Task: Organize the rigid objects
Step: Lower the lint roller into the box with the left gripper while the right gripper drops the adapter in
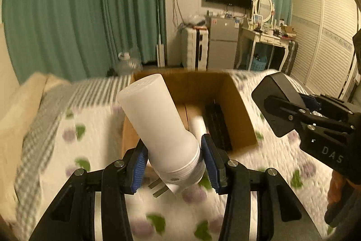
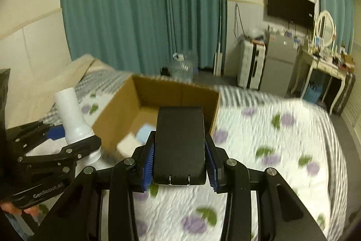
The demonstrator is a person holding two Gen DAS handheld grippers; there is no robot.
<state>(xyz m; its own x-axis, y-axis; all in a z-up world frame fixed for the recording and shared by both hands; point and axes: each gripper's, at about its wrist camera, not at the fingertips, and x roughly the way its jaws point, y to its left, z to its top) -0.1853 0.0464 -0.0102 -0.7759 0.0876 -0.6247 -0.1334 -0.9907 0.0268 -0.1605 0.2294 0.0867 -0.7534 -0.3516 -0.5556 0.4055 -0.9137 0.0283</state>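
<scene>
My left gripper (image 1: pixel 174 167) is shut on a white cylindrical plug-in lamp (image 1: pixel 160 125) with two metal prongs, held tilted above the bed just before an open cardboard box (image 1: pixel 239 105). My right gripper (image 2: pixel 180 169) is shut on a black rectangular case (image 2: pixel 180 143), held above the bed near the box (image 2: pixel 121 110). The box holds a white tube (image 1: pixel 199 124), a black object (image 1: pixel 216 125), a light blue piece (image 2: pixel 144 133) and a cream piece (image 2: pixel 127 145). The lamp also shows in the right wrist view (image 2: pixel 72 114), and the case in the left wrist view (image 1: pixel 276 103).
The box sits on a bed with a white floral quilt (image 2: pixel 270 139). Teal curtains (image 1: pixel 79 15) hang behind. A clear water jug (image 1: pixel 127 62), a suitcase (image 1: pixel 194 49), a small fridge (image 1: pixel 222 44) and a dressing table (image 1: pixel 264 40) stand past the bed.
</scene>
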